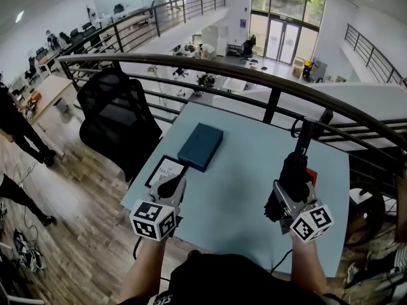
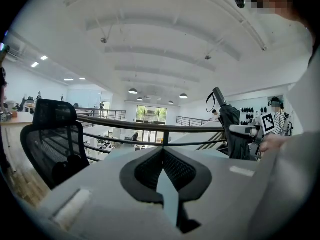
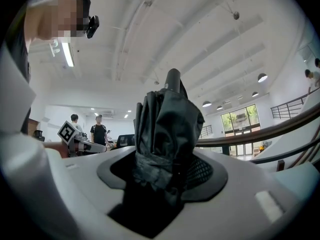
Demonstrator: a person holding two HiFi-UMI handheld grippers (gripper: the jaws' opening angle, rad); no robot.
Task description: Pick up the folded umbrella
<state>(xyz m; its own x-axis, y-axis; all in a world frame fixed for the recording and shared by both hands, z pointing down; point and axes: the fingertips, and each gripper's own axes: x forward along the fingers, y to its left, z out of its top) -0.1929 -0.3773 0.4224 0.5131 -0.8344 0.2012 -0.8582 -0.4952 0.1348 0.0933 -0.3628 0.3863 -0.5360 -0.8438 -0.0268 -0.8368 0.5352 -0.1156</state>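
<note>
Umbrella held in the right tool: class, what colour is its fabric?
The umbrella is black; the right gripper view shows it best.

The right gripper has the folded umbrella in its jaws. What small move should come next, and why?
Probably raise the right gripper straight up a little, grip unchanged. Its jaws are clamped on the folded umbrella, which stands upright over the table; whether its lower end clears the tabletop cannot be told.
</note>
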